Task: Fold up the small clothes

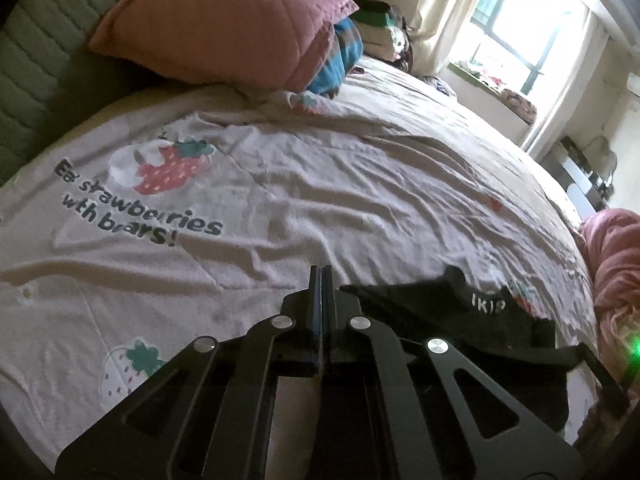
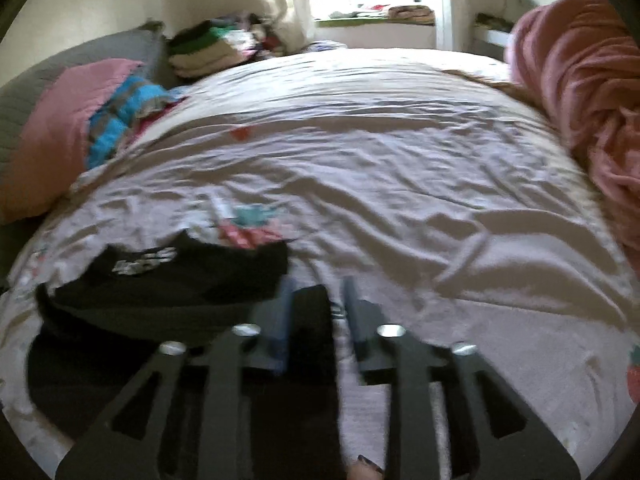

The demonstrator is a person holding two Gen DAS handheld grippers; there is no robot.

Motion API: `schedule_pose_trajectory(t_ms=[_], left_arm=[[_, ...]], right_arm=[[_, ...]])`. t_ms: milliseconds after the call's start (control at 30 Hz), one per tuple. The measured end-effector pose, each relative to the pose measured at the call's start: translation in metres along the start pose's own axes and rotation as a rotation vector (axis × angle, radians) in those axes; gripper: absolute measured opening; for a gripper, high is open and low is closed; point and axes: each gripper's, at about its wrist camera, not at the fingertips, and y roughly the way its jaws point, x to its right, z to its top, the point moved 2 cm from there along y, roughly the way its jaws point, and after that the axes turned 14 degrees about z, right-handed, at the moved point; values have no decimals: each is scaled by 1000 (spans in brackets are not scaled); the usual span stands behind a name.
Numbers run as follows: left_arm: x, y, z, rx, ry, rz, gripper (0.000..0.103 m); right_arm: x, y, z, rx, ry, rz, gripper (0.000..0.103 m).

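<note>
A small black garment with white lettering (image 2: 160,284) lies on the pale strawberry-print bedsheet (image 2: 380,168). In the left wrist view it (image 1: 460,304) lies to the right of my left gripper (image 1: 321,276), whose fingers are pressed together with nothing between them, just above the sheet (image 1: 280,200). My right gripper (image 2: 316,296) is open, its fingers apart at the garment's right edge; the left fingertip (image 2: 286,300) overlaps the black cloth. The right wrist view is blurred by motion.
A pink pillow (image 1: 224,20) and a blue striped cloth (image 1: 340,60) lie at the head of the bed. A pink blanket (image 2: 580,92) is bunched on the right side. Folded clothes (image 2: 204,48) are stacked by the window.
</note>
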Motion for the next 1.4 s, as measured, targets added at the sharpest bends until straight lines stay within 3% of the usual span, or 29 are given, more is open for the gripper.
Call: schedule_pose_trajectory(t_ms=[67, 133, 200, 300, 433, 533, 733, 767, 800, 867, 900, 933, 1133, 1267, 1400], left_arm=[[2, 6, -4, -16, 26, -12, 2], [4, 14, -9, -38, 60, -23, 15], [10, 23, -16, -66, 103, -37, 22], [15, 38, -26, -104, 133, -46, 22], [20, 53, -34, -136, 152, -53, 38], [19, 61, -37, -156, 139, -70, 43], [23, 69, -35, -161, 117, -118, 43], [26, 68, -35, -152, 125, -121, 43], [29, 68, -35, -143, 132, -121, 43], [36, 67, -34, -123, 149, -123, 39], [37, 66, -34, -118, 152, -123, 22], [39, 67, -34, -114, 156, -115, 5], [40, 58, -28, -63, 166, -99, 3], [41, 35, -11, 26, 147, -102, 3], [43, 27, -2, 78, 136, -84, 3]], right_arm=[[2, -9, -2, 28, 11, 9, 46], [4, -20, -4, 50, 5, 15, 50], [4, -29, -7, 56, -24, 21, 56], [3, -29, -14, 8, -106, 6, 59], [2, -8, -22, -89, -181, -33, 60], [-1, 14, -22, -128, -198, -26, 60], [-2, 52, 0, -139, -129, 27, 59], [-2, 56, 3, -140, -121, 34, 50], [-2, 60, 5, -143, -112, 44, 31], [-3, 67, 8, -147, -100, 57, 11], [-5, 68, 8, -147, -102, 51, 8], [-6, 66, 8, -139, -102, 49, 8], [-5, 36, 15, -23, -81, 70, 7], [-7, 16, 33, 61, -84, 98, 6], [-6, 25, 43, 66, -91, 84, 6]])
